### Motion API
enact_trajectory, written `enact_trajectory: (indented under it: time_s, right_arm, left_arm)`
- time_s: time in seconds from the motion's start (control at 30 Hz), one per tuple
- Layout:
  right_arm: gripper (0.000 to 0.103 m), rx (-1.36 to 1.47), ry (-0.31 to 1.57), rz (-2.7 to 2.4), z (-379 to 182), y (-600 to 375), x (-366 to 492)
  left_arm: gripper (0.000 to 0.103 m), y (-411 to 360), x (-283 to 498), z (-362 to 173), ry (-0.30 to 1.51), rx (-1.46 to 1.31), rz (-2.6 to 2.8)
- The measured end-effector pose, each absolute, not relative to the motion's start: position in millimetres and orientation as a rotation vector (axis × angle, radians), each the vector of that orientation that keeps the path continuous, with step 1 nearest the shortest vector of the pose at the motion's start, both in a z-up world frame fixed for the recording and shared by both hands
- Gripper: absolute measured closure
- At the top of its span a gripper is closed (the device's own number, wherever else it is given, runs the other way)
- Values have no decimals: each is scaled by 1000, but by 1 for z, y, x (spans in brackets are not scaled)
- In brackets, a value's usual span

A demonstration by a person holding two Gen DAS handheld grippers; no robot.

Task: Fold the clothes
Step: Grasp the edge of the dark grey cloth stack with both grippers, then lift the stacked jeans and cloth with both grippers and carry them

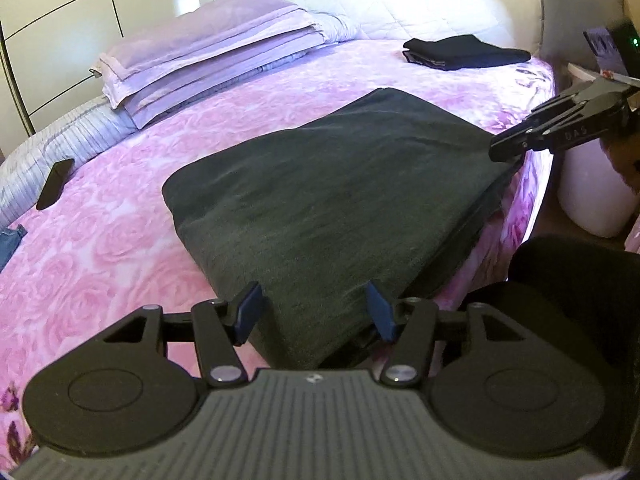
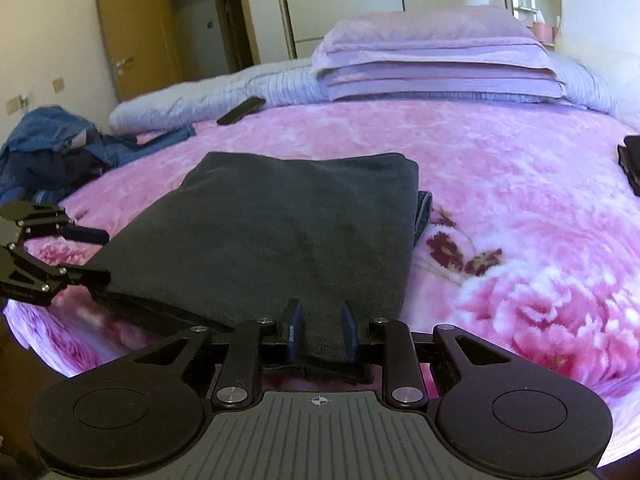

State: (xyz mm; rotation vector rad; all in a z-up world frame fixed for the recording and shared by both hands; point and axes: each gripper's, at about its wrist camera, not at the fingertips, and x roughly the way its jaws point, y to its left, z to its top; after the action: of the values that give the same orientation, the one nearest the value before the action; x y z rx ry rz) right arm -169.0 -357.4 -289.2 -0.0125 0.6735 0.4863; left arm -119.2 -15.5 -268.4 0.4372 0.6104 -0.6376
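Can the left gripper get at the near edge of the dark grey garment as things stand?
Probably yes. The left gripper is open, its fingers straddling the near edge of the dark grey garment on the pink bedspread. Nothing lies between them; the right gripper works a different edge.

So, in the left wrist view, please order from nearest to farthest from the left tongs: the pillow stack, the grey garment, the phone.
1. Grey garment, between the left tongs.
2. Phone, far left.
3. Pillow stack, at the back.
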Motion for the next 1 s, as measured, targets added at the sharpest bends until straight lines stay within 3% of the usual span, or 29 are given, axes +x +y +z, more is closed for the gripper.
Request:
enact_trajectory:
  time_s: [0.23, 0.27, 0.3, 0.33, 0.43, 0.83, 1.0]
  right_arm:
    - [75, -108, 627, 493, -261, -349, -185]
    - [60, -139, 618, 498, -260, -346, -189]
    - [37, -183, 617, 507, -263, -342, -191]
    - [34, -227, 616, 516, -267, -337, -193]
    - [34, -319, 657, 520, -283, -326, -193]
    - [34, -916, 490, 593, -322, -268, -219]
    - [34, -1121, 443, 600, -345, -249, -218]
  left_arm:
    - [52, -21, -127, -252, 561, 500, -597]
    - [52, -23, -126, -254, 570, 513, -595]
    - [52, -24, -124, -259, 587, 525, -597]
    - [52, -24, -122, -263, 602, 529, -600]
    - [52, -21, -119, -264, 612, 490, -602]
    - [52, -36, -153, -258, 478, 725, -592]
    - [43, -48, -163, -260, 439, 782, -620]
